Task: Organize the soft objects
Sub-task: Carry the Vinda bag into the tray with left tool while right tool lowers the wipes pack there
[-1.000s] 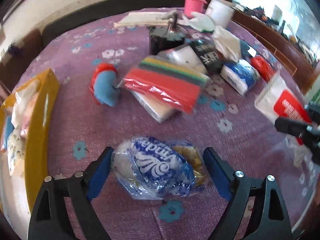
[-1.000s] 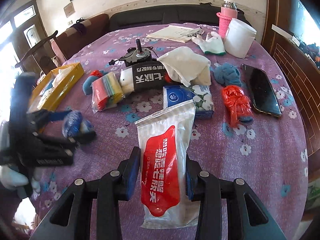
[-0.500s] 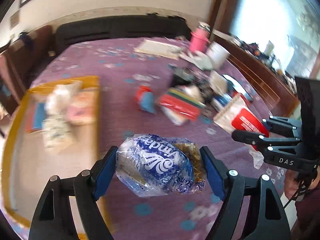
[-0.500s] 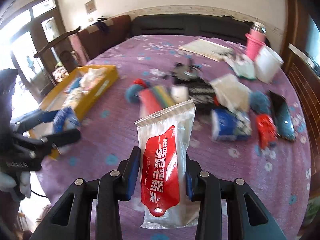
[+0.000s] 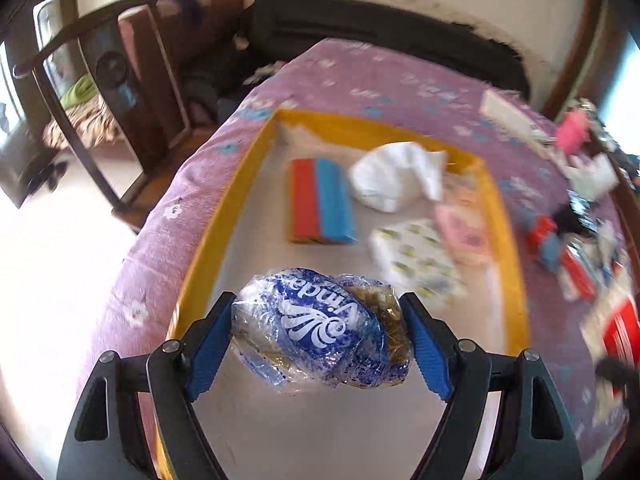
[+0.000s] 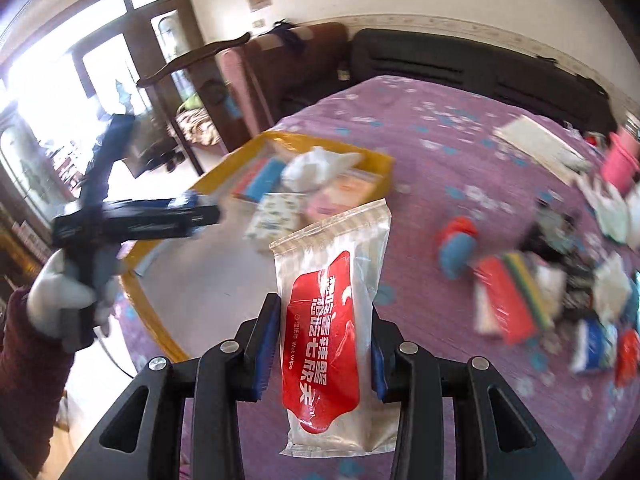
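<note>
My left gripper (image 5: pixel 320 344) is shut on a blue Vinda tissue pack (image 5: pixel 316 324) and holds it above the near end of the yellow tray (image 5: pixel 224 220). The tray holds a red and blue sponge block (image 5: pixel 320 202), a white cloth (image 5: pixel 394 176) and several tissue packs. My right gripper (image 6: pixel 320 344) is shut on a red and white wet wipe pack (image 6: pixel 324 320), held above the purple tablecloth to the right of the tray (image 6: pixel 384 160). The left gripper (image 6: pixel 192 212) shows in the right wrist view over the tray's left side.
More soft goods lie in a blurred pile at the right of the table: a striped sponge pack (image 6: pixel 516 296), a red and blue toy (image 6: pixel 458 246), blue tissue packs (image 6: pixel 592 344). A pink bottle (image 6: pixel 620 160) and papers (image 6: pixel 540 148) stand at the back. A wooden chair (image 5: pixel 120 92) is beyond the table's left edge.
Both grippers have swung left, away from the pile. The left one has carried the Vinda pack over the yellow tray. The right one has followed with the wet wipe pack.
</note>
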Action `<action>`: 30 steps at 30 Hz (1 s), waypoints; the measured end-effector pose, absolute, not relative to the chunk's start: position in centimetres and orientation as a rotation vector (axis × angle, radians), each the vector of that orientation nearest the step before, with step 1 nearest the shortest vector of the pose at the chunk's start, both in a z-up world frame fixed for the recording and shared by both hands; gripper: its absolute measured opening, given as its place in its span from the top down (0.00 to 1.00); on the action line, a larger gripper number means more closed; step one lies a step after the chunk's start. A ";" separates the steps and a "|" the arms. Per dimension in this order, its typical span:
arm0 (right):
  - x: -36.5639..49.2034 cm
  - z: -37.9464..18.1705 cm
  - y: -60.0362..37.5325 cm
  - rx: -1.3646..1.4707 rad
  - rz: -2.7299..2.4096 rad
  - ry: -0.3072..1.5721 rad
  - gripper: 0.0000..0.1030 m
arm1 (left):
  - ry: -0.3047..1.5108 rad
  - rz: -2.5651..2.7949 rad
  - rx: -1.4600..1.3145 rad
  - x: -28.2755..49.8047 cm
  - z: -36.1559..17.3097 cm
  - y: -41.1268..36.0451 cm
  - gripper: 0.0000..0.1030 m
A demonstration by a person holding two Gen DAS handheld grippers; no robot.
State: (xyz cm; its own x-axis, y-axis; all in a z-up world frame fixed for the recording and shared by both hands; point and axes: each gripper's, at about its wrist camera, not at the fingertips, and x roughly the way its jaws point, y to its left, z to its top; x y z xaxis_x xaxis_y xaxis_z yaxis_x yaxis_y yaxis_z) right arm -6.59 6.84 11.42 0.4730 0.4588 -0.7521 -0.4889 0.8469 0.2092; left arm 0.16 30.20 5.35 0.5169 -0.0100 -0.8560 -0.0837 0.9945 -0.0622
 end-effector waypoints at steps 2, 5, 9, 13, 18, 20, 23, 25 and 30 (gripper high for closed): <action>-6.2 11.3 8.8 -0.050 0.602 0.921 0.59 | 1.055 0.076 -0.088 1.8 4.6 30.6 0.22; -5.7 11.0 11.2 -0.065 0.634 0.941 0.59 | 1.080 0.114 -0.077 4.5 3.4 30.8 0.21; -5.1 10.1 14.1 -0.097 0.674 0.975 0.59 | 1.068 0.111 -0.086 6.5 2.5 30.8 0.20; -4.4 8.7 16.8 -0.116 0.708 1.025 0.59 | 1.039 0.046 -0.181 6.7 3.0 31.5 0.18; -3.3 6.8 19.5 -0.139 0.739 1.081 0.59 | 0.986 -0.018 -0.318 4.6 4.8 33.9 0.18; -2.7 6.2 20.4 -0.147 0.743 1.096 0.59 | 0.959 -0.020 -0.334 3.5 5.6 34.6 0.18; -1.8 5.4 21.8 -0.166 0.721 1.089 0.57 | 0.935 -0.026 -0.327 2.7 6.3 34.6 0.17; -1.2 5.1 22.5 -0.177 0.693 1.058 0.54 | 0.931 -0.011 -0.292 2.7 6.4 34.4 0.15; -0.9 5.8 21.5 -0.128 0.693 1.017 0.35 | 0.909 0.014 -0.259 3.2 6.5 34.4 0.14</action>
State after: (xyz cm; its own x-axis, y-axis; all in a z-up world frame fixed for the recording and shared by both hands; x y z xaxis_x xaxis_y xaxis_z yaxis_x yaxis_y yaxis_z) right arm -0.93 21.49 5.81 0.3341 0.4720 -0.8159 -0.5867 0.7816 0.2119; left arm 3.18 34.42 6.49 0.6163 -0.0974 -0.7815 -0.1210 0.9688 -0.2161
